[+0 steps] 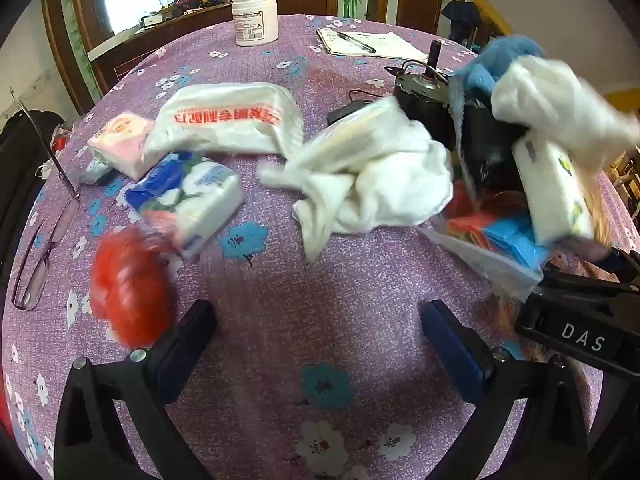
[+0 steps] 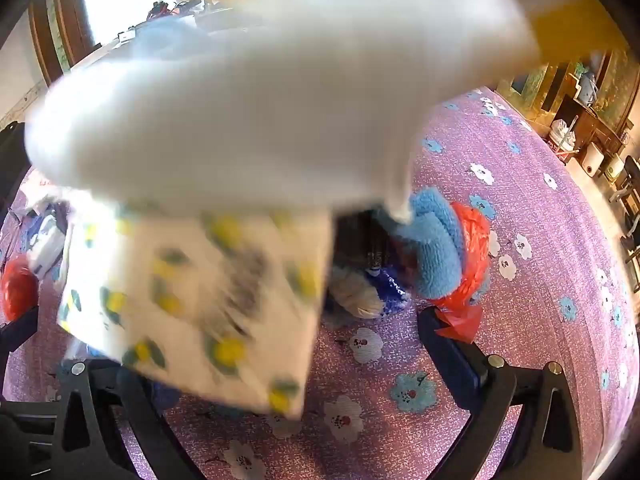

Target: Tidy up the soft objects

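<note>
**A:** Soft objects: roughly half gathered, at a guess. Biggest first?

**B:** Fine. White cloth (image 2: 260, 100) draped over the top of the heap on the right of the purple tablecloth (image 1: 320, 288), blurred, filling most of the right wrist view. Under it a fluffy blue cloth (image 2: 436, 248) and a red plastic bag (image 2: 472, 264).

**A:** And not yet sorted?

**B:** Crumpled white towel (image 1: 380, 176) mid-table, just beside the heap. Further left, well apart from it: a white printed bag (image 1: 228, 120), a blue tissue pack (image 1: 188, 196), a red bundle (image 1: 128, 292), and a pink pack (image 1: 120, 140) touching the printed bag. All lying loose, so probably four or five pieces left to bring over.

**A:** Lemon-print tissue pack (image 1: 556, 192)?

**B:** Standing on end against the heap, above a clear bag of red and blue packets (image 1: 492, 236). Long axis near upright, tilted, top toward the white cloth. Broad printed face turned to the right wrist camera, one corner pointing down at it.

**A:** Held?

**B:** Seemingly not. Right gripper (image 2: 292, 360) spread wide, one finger hidden behind the pack, the other clear of it. Left gripper (image 1: 324, 344) also wide apart, nothing between the pads, low over bare cloth.
</note>
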Demonstrator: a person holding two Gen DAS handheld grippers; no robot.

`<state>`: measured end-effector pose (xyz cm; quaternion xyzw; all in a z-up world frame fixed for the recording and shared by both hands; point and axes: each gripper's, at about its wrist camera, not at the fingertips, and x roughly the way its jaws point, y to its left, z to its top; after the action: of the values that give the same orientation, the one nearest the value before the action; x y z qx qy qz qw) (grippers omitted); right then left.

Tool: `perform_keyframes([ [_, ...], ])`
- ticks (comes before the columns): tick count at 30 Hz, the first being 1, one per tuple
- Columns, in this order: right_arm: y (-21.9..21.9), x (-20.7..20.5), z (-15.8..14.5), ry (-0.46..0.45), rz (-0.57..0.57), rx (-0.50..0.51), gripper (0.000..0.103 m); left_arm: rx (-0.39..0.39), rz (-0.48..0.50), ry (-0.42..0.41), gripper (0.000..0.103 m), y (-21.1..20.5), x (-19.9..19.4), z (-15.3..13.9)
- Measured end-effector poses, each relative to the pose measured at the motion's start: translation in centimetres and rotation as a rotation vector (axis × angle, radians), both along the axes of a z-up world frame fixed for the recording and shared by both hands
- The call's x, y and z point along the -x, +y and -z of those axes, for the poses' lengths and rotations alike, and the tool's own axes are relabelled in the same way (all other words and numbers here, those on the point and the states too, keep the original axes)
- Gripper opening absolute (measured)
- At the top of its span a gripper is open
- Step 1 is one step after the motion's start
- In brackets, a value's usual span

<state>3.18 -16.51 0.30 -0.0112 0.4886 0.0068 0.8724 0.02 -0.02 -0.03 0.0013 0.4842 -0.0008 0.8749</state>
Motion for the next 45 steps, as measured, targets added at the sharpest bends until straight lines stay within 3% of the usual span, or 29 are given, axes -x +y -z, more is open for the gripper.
perform_keyframes([
  [35,0.0,0.1,0.0,0.0,0.0,-0.003,0.102,0.0,-0.012,0.001,0.103,0.1,0.3,-0.2],
  [37,-0.1,0.1,-0.1,0.012,-0.052,-0.003,0.102,0.004,0.004,0.02,0.103,0.1,0.8,-0.4],
  [40,-0.4,0.2,-0.5,0.098,-0.203,-0.015,0.102,0.09,0.046,0.058,0.103,0.8,2.1,-1.2],
  [45,-2.1,3.8,-2.0,0.05,-0.333,-0.153,0.103,0.13,0.056,0.014,0.103,4.1,4.6,-3.5],
])
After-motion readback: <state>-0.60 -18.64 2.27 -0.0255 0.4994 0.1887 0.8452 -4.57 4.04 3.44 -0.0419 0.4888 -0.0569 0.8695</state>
